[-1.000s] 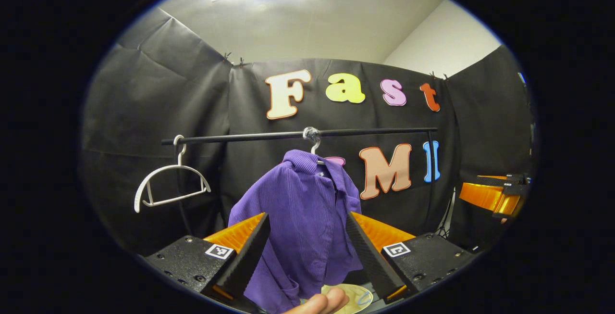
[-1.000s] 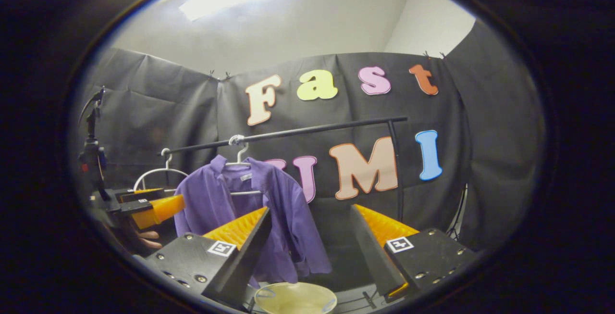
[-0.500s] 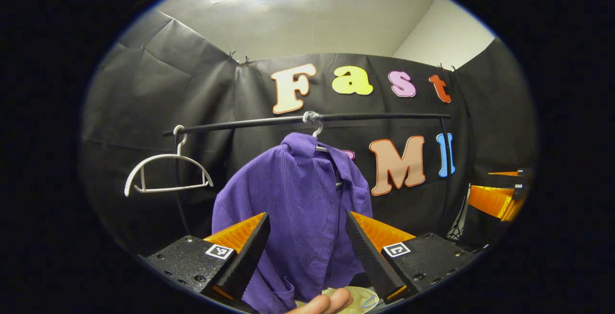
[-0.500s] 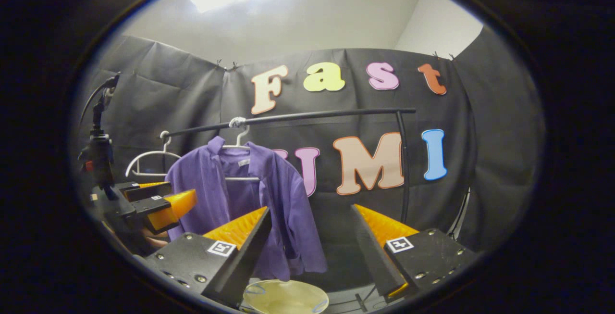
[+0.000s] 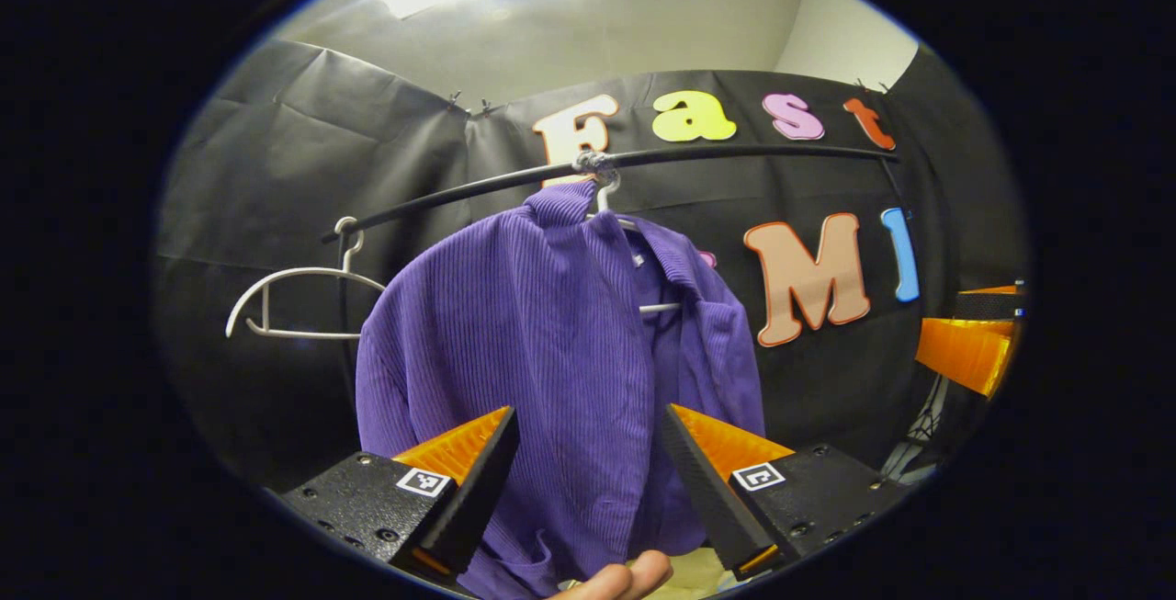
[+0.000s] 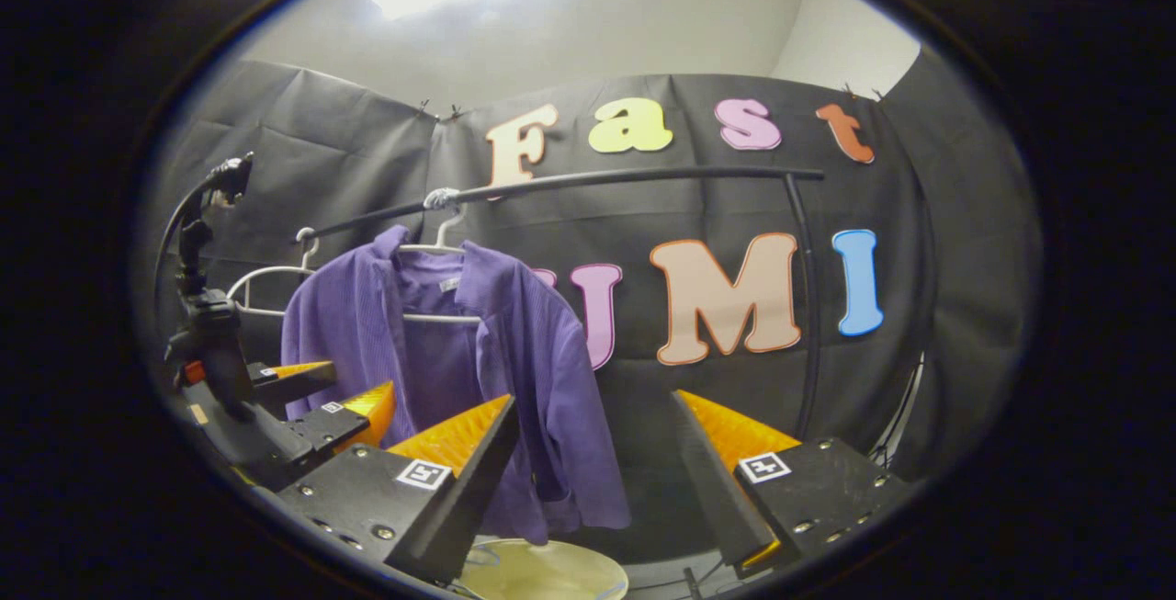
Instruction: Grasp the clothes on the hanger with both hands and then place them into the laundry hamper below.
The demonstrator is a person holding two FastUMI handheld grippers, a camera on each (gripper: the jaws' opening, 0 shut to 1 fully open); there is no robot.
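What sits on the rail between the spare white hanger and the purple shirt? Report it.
Nothing: in the left gripper view the rail runs bare from the spare hanger to the purple shirt.

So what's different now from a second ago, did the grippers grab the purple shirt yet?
Not yet. Both grippers moved closer: the purple shirt looks bigger between the left gripper's open fingers, and the right gripper has come nearer too, open, with the shirt by its left finger. Nothing was grabbed. The shirt still hangs on its hanger on the rail, and the empty hanger stays beside it.
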